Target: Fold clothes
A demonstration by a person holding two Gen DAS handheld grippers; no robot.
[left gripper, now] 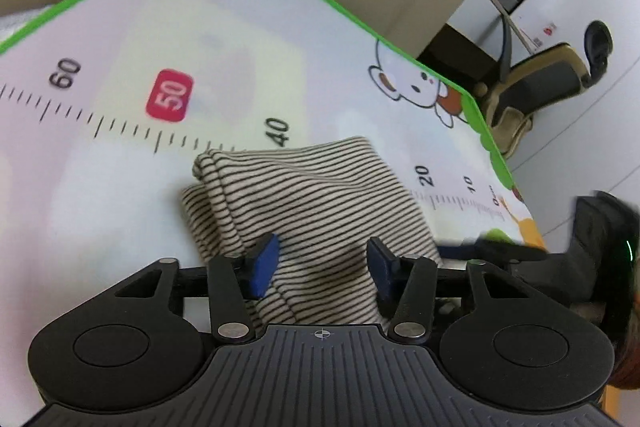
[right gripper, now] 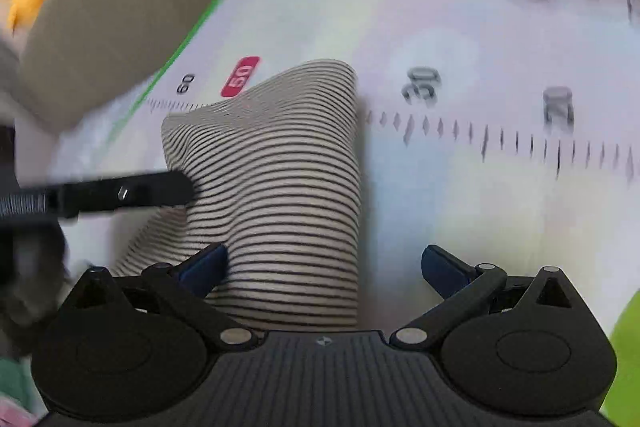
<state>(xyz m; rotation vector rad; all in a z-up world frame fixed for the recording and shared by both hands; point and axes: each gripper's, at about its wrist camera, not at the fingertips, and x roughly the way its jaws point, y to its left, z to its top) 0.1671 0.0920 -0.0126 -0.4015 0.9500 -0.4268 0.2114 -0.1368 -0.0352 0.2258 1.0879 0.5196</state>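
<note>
Left gripper (left gripper: 322, 261): blue pads part-spread, the folded cream jersey garment with thin black stripes (left gripper: 304, 195) bunched between them. Whether the pads actually bite the cloth I cannot tell — fabric fills the gap, but no clear pinch shows. Right gripper (right gripper: 324, 269): jaws spread wide, holding nothing. Its left pad sits at the garment's near edge; the right pad hangs over bare mat.

Garment lies as a thick folded stack on the white wipe-clean play mat with bright green border (left gripper: 120, 27), running from the claws toward 12 o'clock and covering the printed ruler around the 40 mark.

Risks:
- Left claw drags or lifts with only the top layer caught — the stack shears and the fold opens.
- Right claw closes on one layer only, or on the mat.
- The two claws are close; the left one's black finger crosses the right wrist view at 9 o'clock, so a collision is possible.
- Right view is motion-blurred, so edge position is uncertain.

Readable: ruler numerals 60, 40, 20, 10, also 30 in the right view; "50" on a red rounded tag (left gripper: 169, 95). Cartoon bear at 2 o'clock. No brand visible.
</note>
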